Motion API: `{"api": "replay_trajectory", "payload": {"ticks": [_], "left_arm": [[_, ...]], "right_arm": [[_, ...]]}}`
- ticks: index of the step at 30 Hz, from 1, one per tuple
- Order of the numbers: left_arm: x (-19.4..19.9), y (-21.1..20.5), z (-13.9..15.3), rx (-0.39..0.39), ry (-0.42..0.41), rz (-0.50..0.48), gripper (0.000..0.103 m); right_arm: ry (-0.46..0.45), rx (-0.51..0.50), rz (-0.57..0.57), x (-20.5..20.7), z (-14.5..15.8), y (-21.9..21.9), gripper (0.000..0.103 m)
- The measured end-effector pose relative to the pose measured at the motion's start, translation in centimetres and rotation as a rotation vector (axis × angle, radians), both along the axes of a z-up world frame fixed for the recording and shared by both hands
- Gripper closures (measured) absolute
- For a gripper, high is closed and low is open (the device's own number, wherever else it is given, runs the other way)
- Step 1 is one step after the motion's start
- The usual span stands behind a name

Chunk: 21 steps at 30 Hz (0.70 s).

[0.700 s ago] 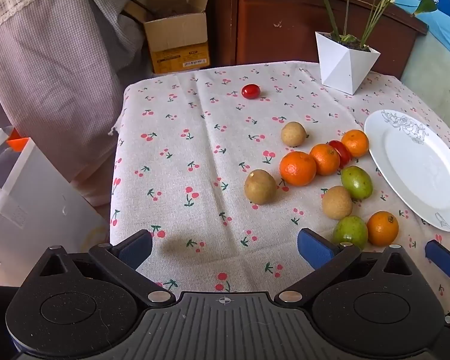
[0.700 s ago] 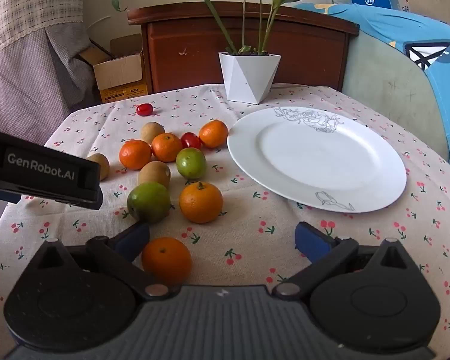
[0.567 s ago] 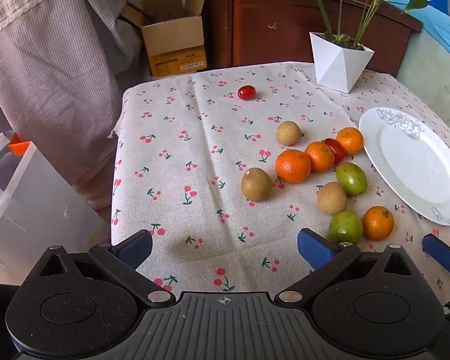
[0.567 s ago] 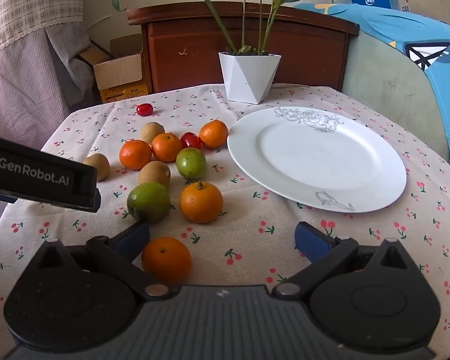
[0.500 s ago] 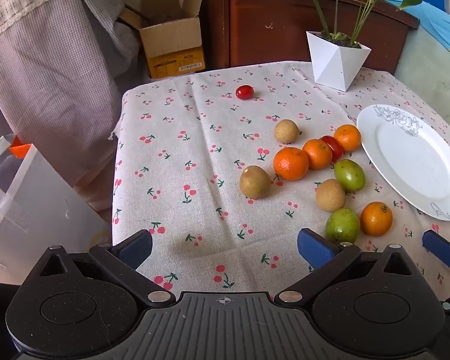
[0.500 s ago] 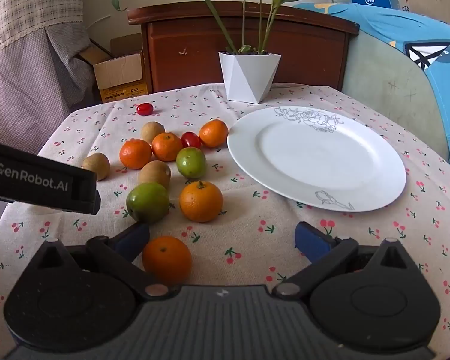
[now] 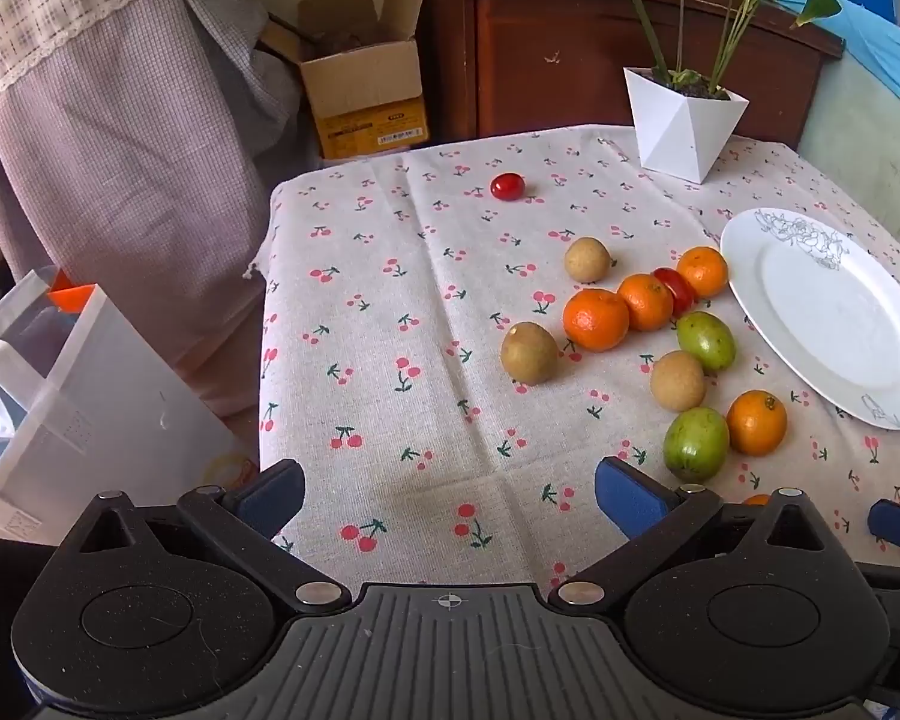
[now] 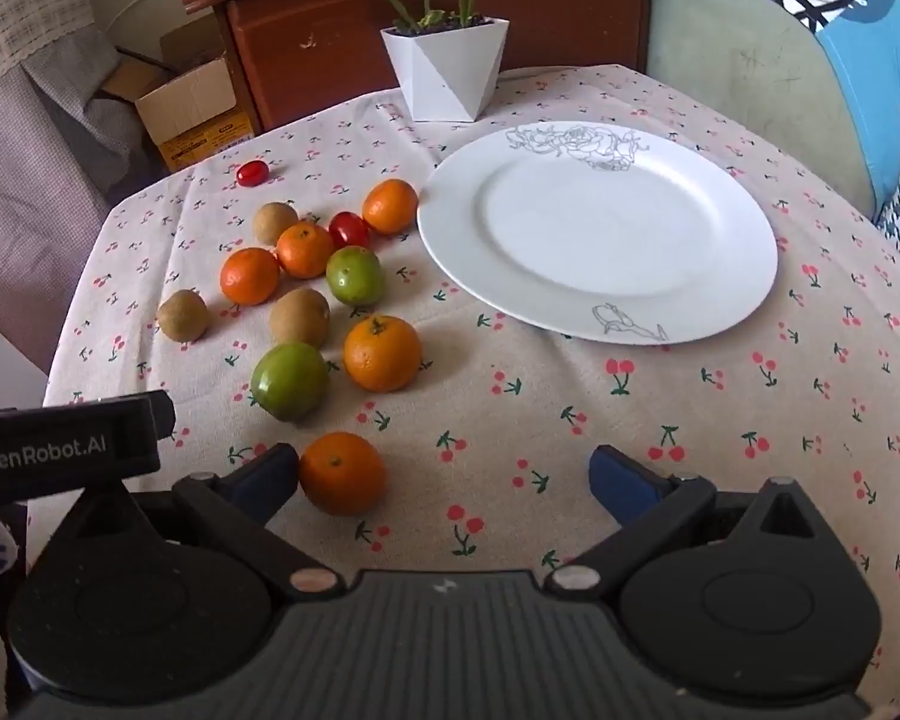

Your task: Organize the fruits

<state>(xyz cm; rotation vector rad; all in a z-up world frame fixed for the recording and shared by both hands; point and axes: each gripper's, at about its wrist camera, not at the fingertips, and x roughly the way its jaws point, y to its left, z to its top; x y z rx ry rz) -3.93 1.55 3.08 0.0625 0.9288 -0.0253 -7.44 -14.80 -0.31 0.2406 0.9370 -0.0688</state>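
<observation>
White plate [image 8: 600, 306] sits bare on the right half of your cherry-print tablecloth [image 7: 390, 300], and every fruit lies loose on the cloth to its left. You hold the right gripper [image 8: 444, 480] tilted down over the near edge with its blue pads spread wide; one orange [image 8: 342, 473] lies on the cloth between them, close against the left pad, and nothing is pinched. Just beyond it a green fruit [image 8: 290, 381] and a second orange [image 8: 381, 353] sit side by side. Farther back, three more oranges, another green fruit, three brown fruits and a small red tomato [image 8: 349, 229] cluster beside the plate's left rim. A second red tomato [image 7: 507, 186] lies alone, well apart, toward the far edge. Your left gripper [image 7: 450, 489] is spread just as wide above bare cloth, gripping nothing. A white plant pot [image 8: 447, 75] stands at the back of the table, behind the plate.
</observation>
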Motion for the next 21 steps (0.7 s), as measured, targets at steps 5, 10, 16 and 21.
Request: {"api": "replay_trajectory", "payload": {"ticks": [5, 10, 16, 21], "left_arm": [[0.0, 0.2, 0.4, 0.003, -0.002, 0.026, 0.000], [0.1, 0.5, 0.8, 0.035, -0.016, 0.054, 0.000], [0.1, 0.3, 0.7, 0.059, -0.008, 0.049, 0.000], [0.0, -0.1, 0.6, 0.079, -0.012, 0.041, 0.000]], "right_arm": [[0.024, -0.060, -0.019, 0.3, 0.9, 0.2, 0.001], [0.036, -0.109, -0.043, 0.5, 1.5, 0.1, 0.001], [0.042, -0.103, -0.065, 0.9, 2.0, -0.3, 0.001], [0.044, -0.113, -0.057, 0.9, 2.0, -0.1, 0.001]]}}
